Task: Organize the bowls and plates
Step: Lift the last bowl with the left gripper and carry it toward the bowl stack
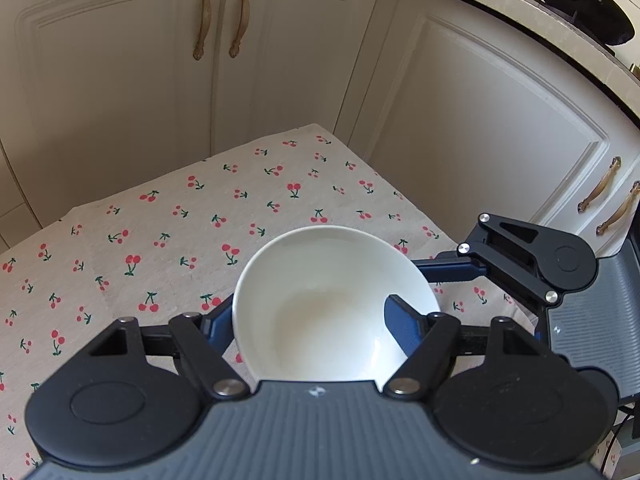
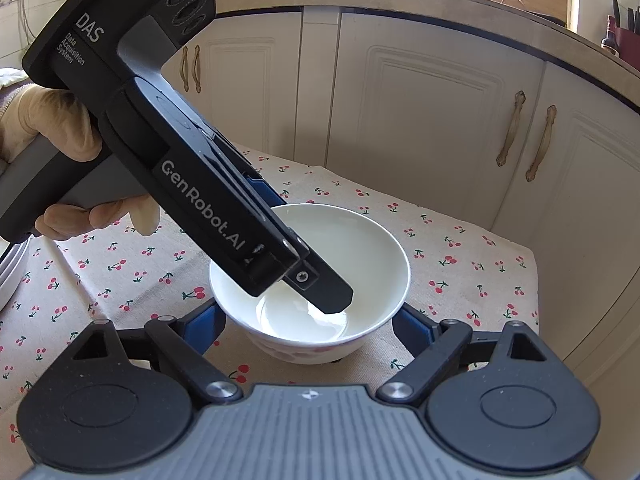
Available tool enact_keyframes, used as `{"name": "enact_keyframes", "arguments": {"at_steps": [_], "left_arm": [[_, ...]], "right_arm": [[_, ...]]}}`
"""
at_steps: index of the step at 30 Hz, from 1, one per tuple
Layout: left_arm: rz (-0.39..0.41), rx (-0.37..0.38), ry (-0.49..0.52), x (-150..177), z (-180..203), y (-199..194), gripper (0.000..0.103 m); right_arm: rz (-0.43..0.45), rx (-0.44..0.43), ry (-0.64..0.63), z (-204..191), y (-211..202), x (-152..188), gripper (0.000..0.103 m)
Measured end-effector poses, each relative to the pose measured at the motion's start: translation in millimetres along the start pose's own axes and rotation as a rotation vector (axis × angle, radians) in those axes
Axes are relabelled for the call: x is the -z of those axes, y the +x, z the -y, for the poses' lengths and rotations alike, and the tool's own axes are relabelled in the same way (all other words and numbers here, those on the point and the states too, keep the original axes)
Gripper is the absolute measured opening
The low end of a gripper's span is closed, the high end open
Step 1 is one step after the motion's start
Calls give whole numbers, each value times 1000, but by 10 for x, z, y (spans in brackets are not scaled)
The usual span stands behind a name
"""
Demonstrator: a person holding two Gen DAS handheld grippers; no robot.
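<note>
One white bowl (image 1: pixel 320 280) (image 2: pixel 360 248), with a red print low on its outside, stands on the cherry-print tablecloth (image 1: pixel 160 240). My left gripper (image 1: pixel 308 304) (image 2: pixel 300 246) reaches in steeply from the left. One finger (image 2: pixel 332 296) is down inside the bowl and the other blue pad (image 2: pixel 262 192) is outside the rim, so the bowl's wall is pinched between them. My right gripper (image 2: pixel 306 310) straddles the whole bowl, with a blue pad against each side. Its far finger (image 1: pixel 452 270) shows touching the bowl's right edge.
Cream cabinet doors (image 2: pixel 420 120) with bronze handles close off the back and right, just past the table's edge. A black pan (image 1: pixel 580 4) sits on the counter above. White plates (image 2: pixel 8 272) peek in at the left edge. A gloved hand (image 2: pixel 60 120) holds the left gripper.
</note>
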State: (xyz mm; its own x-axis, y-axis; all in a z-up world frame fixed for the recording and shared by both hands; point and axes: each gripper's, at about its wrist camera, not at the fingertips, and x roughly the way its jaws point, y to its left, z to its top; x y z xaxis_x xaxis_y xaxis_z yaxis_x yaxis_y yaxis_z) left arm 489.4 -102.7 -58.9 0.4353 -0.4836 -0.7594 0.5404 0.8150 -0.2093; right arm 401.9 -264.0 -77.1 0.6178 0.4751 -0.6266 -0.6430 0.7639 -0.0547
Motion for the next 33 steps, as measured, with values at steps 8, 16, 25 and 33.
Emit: {"name": "enact_keyframes", "arguments": {"at_steps": [8, 16, 25, 33], "left_arm": [[5, 2, -33, 15, -13, -36, 66], [23, -4, -21, 40, 107, -154, 66], [52, -5, 10, 111, 395, -514, 66], [61, -6, 37, 350, 719, -862, 66]], "right_arm": [[-11, 11, 2, -31, -17, -10, 93], [-8, 20, 16, -100, -159, -25, 93], [3, 41, 28, -287, -525, -76, 93], [-10, 58, 30, -573, -922, -92, 93]]}}
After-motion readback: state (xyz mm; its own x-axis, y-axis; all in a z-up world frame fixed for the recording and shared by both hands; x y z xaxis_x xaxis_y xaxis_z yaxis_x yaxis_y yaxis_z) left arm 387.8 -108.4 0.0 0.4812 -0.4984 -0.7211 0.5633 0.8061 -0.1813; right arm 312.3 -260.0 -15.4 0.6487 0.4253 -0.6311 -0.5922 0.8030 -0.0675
